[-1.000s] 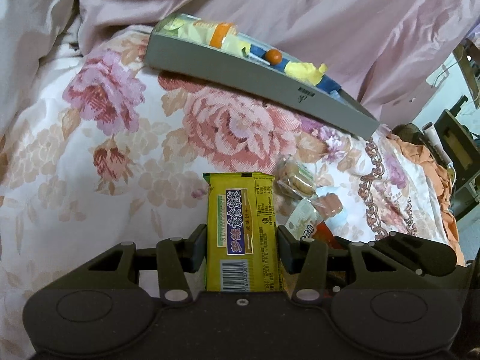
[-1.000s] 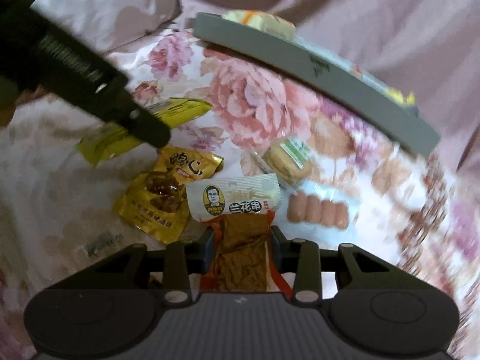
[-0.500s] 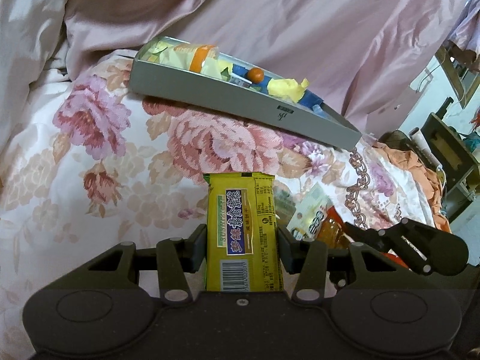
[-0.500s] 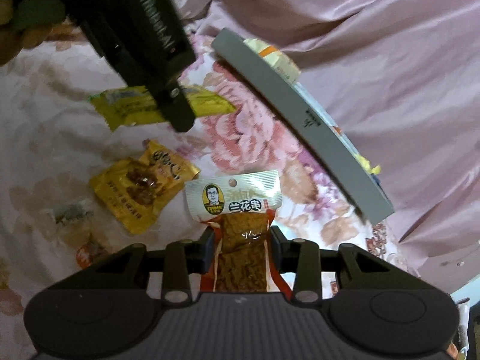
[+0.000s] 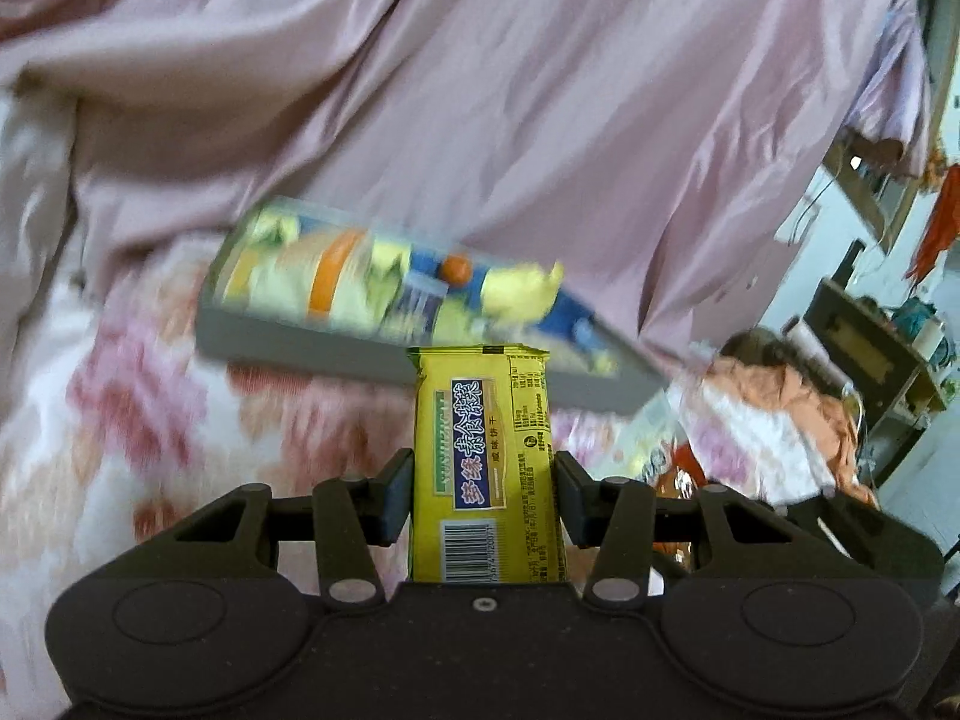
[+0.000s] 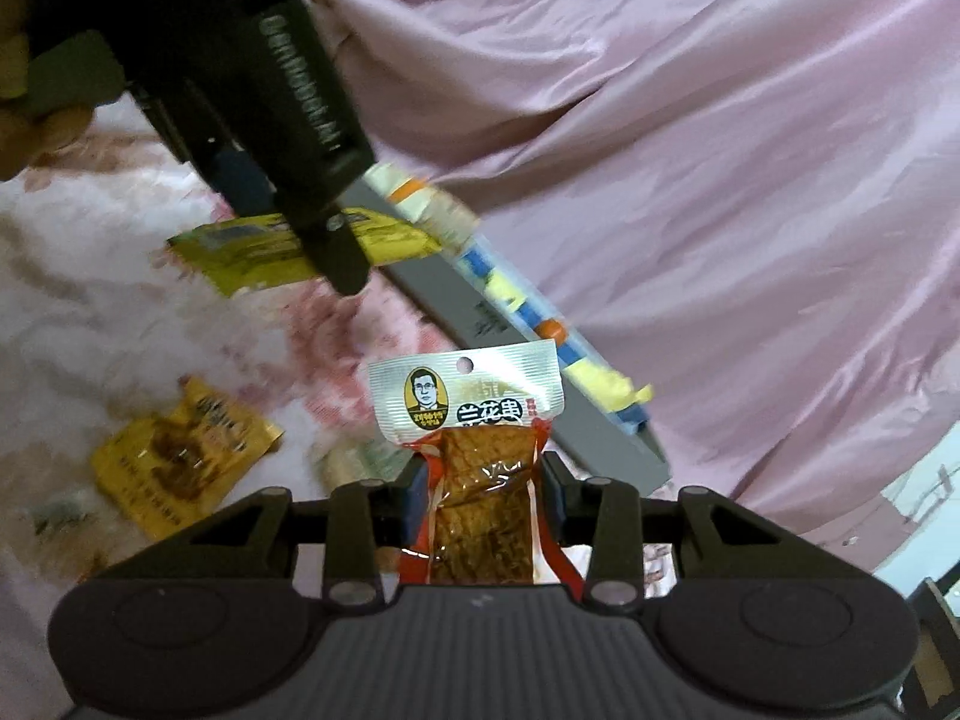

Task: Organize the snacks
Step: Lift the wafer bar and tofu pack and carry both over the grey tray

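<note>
My left gripper (image 5: 483, 483) is shut on a yellow biscuit pack (image 5: 483, 438), held upright above the floral bedspread. Beyond the pack lies a grey tray (image 5: 336, 348) filled with yellow, blue and orange snacks. My right gripper (image 6: 483, 483) is shut on a tofu snack pouch (image 6: 474, 420) with a silver header and brown contents. In the right wrist view the left gripper (image 6: 336, 252) hangs at upper left with the yellow biscuit pack (image 6: 252, 249) in it, in front of the grey tray (image 6: 456, 306).
A yellow snack packet (image 6: 180, 468) lies on the floral bedspread (image 6: 72, 300) at left. A pink quilt (image 5: 540, 120) rises behind the tray. Orange cloth (image 5: 798, 396) and shelving (image 5: 870, 354) stand at the right. A hand (image 6: 18, 120) holds the left gripper.
Both grippers have risen with their packs and tipped upward. The grey tray now sits lower in the left wrist view, and the loose snacks below have dropped out of sight.
</note>
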Demonstrator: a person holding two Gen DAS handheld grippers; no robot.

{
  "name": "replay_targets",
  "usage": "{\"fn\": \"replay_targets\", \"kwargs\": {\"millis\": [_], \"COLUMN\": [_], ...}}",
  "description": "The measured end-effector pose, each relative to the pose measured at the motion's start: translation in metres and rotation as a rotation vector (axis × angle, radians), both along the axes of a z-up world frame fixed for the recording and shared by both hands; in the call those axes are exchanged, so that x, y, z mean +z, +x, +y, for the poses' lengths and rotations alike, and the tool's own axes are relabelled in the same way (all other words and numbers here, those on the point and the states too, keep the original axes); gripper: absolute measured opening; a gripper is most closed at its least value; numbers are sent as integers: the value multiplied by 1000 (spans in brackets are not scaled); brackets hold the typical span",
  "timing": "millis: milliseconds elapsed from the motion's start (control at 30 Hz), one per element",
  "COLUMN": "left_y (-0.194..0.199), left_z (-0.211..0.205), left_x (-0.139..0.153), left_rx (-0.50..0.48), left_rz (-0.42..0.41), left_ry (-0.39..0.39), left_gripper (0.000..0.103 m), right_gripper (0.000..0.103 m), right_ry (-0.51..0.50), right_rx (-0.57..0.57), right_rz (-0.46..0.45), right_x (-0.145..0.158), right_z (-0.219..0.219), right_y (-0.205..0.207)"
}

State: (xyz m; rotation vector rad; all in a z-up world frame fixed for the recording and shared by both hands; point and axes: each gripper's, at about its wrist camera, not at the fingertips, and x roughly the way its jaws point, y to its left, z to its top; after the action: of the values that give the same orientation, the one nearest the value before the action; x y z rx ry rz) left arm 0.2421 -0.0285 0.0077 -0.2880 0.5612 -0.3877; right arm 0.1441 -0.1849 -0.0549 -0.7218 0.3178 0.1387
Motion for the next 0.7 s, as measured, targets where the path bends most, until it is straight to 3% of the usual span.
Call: {"fn": "replay_targets", "kwargs": {"millis": [167,333,567,700], "left_y": [19,47,77,89], "left_z": [-1,-6,-2,-2], "left_x": [24,39,32,26], "left_rx": [37,80,113,123], "left_rz": [-121,-184,-256,-306], "left_ry": [-33,-23,-7,18], "left_gripper": [50,50,50,50], "right_gripper": [43,43,44,45], "right_ry": [24,-5,9,-11], "right_rx": [-38,-93,-147,-138], "right_rz": [-110,-249,-400,-437], "right_x": [11,19,39,35], "right_z": [-3,-5,0,3], "right_y": [6,22,71,100]}}
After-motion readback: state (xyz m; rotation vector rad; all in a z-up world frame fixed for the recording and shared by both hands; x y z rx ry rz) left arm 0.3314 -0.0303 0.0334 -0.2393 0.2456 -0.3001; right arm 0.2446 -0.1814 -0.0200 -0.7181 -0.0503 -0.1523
